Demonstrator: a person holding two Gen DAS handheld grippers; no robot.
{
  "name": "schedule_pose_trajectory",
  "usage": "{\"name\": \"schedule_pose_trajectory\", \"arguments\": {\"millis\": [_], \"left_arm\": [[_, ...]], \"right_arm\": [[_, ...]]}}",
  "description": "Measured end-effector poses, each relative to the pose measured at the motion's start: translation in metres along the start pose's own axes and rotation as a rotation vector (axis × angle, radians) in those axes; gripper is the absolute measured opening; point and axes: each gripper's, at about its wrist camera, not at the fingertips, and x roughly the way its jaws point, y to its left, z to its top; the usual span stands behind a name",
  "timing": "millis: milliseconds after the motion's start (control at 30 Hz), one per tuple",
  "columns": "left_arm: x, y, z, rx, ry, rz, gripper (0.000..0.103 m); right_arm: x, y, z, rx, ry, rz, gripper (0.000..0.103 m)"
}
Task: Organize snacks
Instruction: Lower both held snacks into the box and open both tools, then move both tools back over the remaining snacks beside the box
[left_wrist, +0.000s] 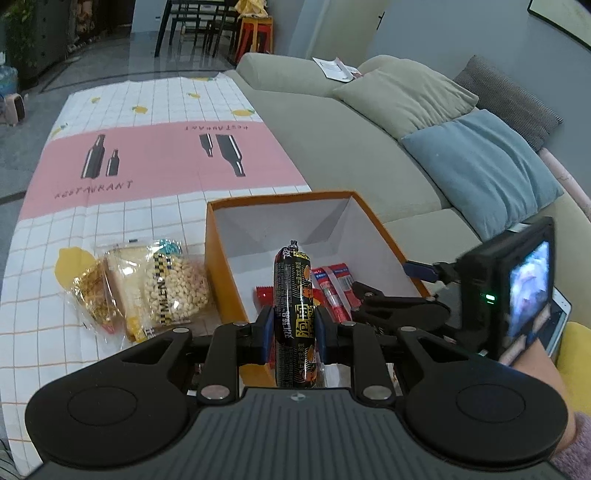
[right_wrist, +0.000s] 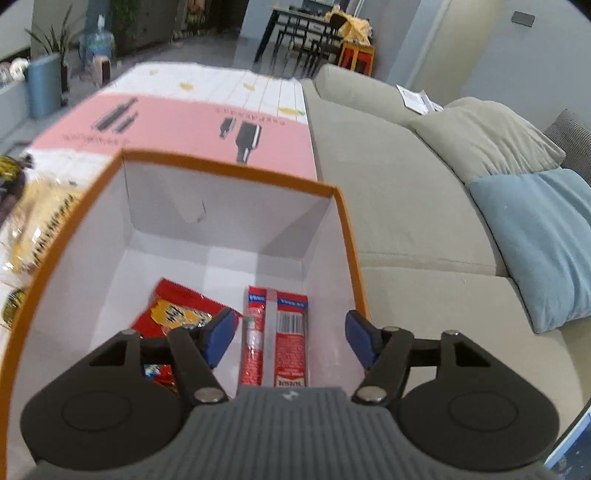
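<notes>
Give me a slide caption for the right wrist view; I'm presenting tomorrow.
Open right gripper poised above the red sausage pack lying beside a red snack packet inside the orange box.

The left gripper (left_wrist: 294, 325) pointed steeply downward with its jaws clamped tight on a sausage (left_wrist: 294, 295) that stood upright between the pads. The right gripper (right_wrist: 291, 339) also pointed downward, its jaws spread wide and gripping nothing, a red pack (right_wrist: 275, 332) lying below the gap. A bare wrist (left_wrist: 543, 384) in a knitted sleeve (left_wrist: 576, 446) showed behind the right gripper.
</notes>
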Motion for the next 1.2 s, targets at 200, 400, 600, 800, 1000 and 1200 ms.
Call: {"name": "schedule_pose_trajectory", "arguments": {"millis": [200,400,600,800,1000,1200], "left_arm": [[0.026,-0.01,0.003,-0.074,-0.001,0.009,0.025],[0.062,-0.026,-0.001,-0.073,0.015,0.106,0.025],[0.086,-0.045,-0.005,0.035,0.017,0.277,0.026],[0.092,-0.048,-0.002,-0.019,0.047,0.423,0.065],[0.075,-0.051,0.001,-0.029,0.025,0.4,0.066],[0.047,-0.048,0.009,-0.048,-0.003,0.37,0.066]], "right_arm": [[-0.008,-0.015,-0.001,0.077,-0.043,0.042,0.067],[-0.013,-0.048,-0.008,0.199,-0.114,0.171,0.067],[-0.006,-0.061,-0.016,0.239,-0.122,0.199,0.067],[0.003,-0.065,-0.019,0.226,-0.134,0.25,0.067],[0.007,-0.068,-0.019,0.242,-0.134,0.262,0.067],[0.0,-0.069,-0.017,0.265,-0.153,0.249,0.067]]}}
